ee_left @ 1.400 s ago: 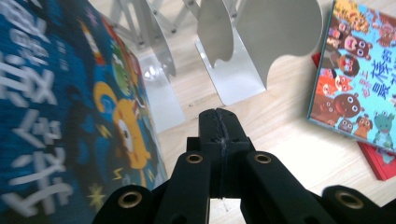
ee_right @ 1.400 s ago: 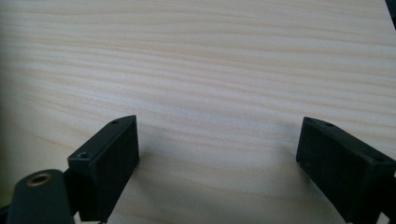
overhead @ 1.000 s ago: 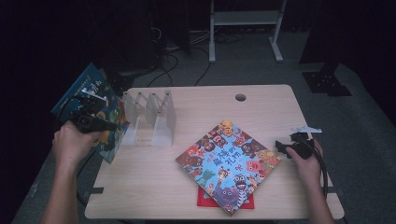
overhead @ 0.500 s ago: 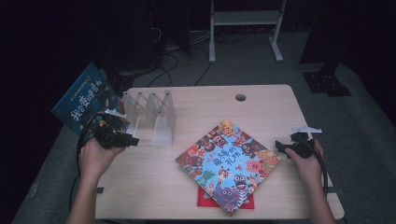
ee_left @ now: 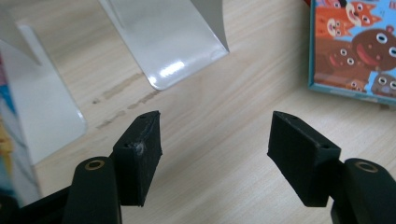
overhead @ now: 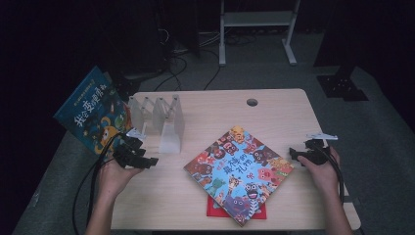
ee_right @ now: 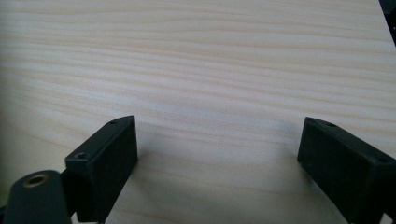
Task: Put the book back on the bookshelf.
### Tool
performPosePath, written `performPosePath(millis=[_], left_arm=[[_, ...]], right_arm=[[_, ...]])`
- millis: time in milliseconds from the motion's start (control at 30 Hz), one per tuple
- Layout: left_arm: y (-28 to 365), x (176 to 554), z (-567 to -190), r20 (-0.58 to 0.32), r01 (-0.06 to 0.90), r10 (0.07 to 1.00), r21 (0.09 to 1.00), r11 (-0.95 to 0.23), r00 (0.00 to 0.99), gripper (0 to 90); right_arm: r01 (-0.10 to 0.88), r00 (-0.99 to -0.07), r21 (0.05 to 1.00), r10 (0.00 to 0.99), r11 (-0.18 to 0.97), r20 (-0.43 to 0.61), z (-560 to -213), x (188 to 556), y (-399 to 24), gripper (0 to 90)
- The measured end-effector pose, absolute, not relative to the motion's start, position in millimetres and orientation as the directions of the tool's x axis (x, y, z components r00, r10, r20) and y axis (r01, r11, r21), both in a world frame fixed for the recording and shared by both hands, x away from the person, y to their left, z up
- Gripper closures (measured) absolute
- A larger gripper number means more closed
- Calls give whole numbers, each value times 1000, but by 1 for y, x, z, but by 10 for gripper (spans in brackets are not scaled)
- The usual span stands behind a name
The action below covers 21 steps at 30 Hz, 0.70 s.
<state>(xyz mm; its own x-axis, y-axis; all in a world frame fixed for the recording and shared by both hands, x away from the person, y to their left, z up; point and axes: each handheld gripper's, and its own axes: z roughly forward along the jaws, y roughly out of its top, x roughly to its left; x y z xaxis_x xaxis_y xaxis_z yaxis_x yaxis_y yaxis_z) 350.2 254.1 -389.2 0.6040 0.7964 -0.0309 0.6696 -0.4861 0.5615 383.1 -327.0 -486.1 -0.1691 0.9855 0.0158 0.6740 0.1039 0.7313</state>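
Since a second ago the left gripper point(overhead: 147, 160) has come down from the blue book point(overhead: 93, 111) at the far left and now sits low over the table point(overhead: 205, 105), near the rack point(overhead: 161, 120); its jaws have just been opening and stand apart with nothing between them (the left gripper view shows only bare wood in the gap). The blue book was then raised in that gripper; now it leans tilted at the table's far-left edge, just left of the rack, cover facing up and out, free of the jaws. The right gripper point(overhead: 298, 154) has kept its place at the right edge, jaws spread wide over bare wood, gripping nothing. The colourful book point(overhead: 240, 171) lies flat in the near middle, turned like a diamond, where it lay before, with a red book point(overhead: 215, 208) under its near corner. The table is pale wood with a round cable hole point(overhead: 252, 102) near its far edge. The rack is clear plastic with upright dividers, standing at the far left of the top. Around it the room is dark: grey floor, loose cables point(overhead: 191, 68) behind the table, a white frame point(overhead: 257, 19) farther off, and a black stand base point(overhead: 342, 88) at far right.
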Motion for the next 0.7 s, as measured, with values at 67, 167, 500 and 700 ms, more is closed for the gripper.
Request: performPosePath(millis=[67,167,500,700], left_arm=[[254,348,-398,-33,664,788,561,-495,615,293],[254,345,-409,-44,660,786,573,-485,616,253],[253,340,-439,-55,651,774,580,-489,631,67],[248,340,-448,-23,617,741,572,-540,671,0]], right_arm=[[675,-169,731,985,104,16,-486,383,-327,106],[676,-166,730,986,101,17,-486,383,-327,102],[680,-199,722,980,131,10,-481,379,-327,295],[668,-237,726,971,161,3,-475,374,-323,358]])
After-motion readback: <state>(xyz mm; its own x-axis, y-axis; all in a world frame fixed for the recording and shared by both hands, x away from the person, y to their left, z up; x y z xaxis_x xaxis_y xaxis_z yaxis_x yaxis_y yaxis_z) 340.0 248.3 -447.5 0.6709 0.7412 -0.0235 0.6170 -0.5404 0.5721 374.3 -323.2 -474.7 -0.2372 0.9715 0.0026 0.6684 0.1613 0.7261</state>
